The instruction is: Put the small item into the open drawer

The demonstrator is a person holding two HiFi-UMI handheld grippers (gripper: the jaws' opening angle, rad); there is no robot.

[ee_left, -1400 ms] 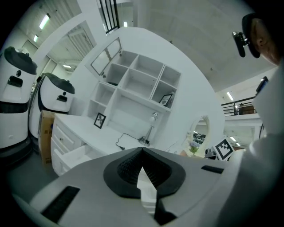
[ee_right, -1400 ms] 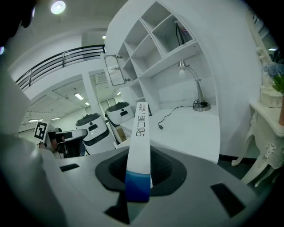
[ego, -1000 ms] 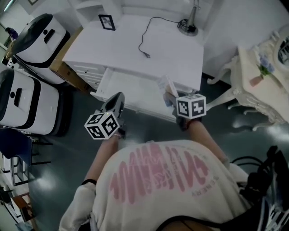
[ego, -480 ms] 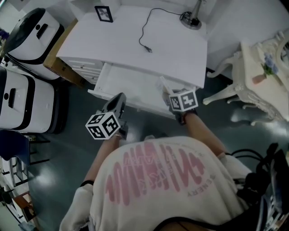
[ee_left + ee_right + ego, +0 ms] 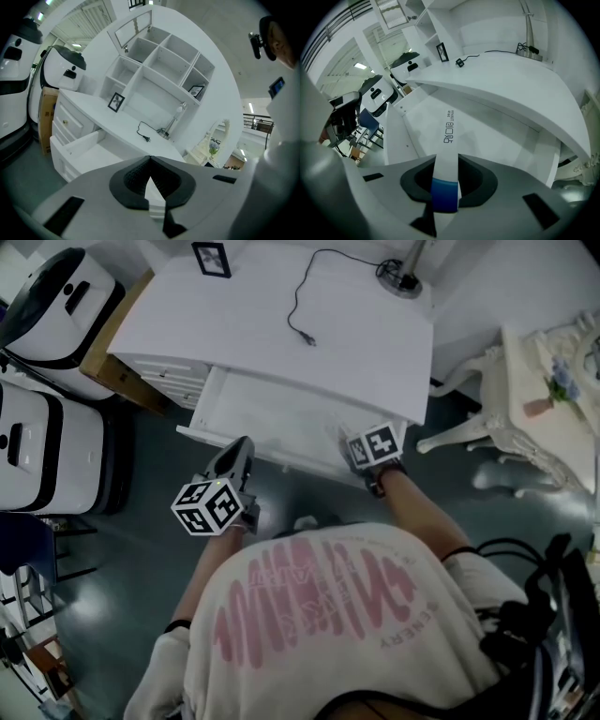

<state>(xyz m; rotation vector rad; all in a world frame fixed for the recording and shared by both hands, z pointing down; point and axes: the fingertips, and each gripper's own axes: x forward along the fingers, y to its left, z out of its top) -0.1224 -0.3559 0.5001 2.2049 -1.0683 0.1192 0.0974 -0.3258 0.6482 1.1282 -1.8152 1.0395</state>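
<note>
drawer partly hidden behind right claw's clamped small item

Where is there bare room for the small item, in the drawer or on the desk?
The drawer floor is bare wall to wall; the right gripper holds the small item over its right end. The desk top is free between picture frame and cable and along its front edge. Crowded only at the lamp base, back right.

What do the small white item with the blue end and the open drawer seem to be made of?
Small item: likely plastic or coated card, smooth; white face with crisp printed letters and a blue end.
Open drawer: probably painted or laminated board, matt white; flat panels, square edges, no grain visible.
</note>
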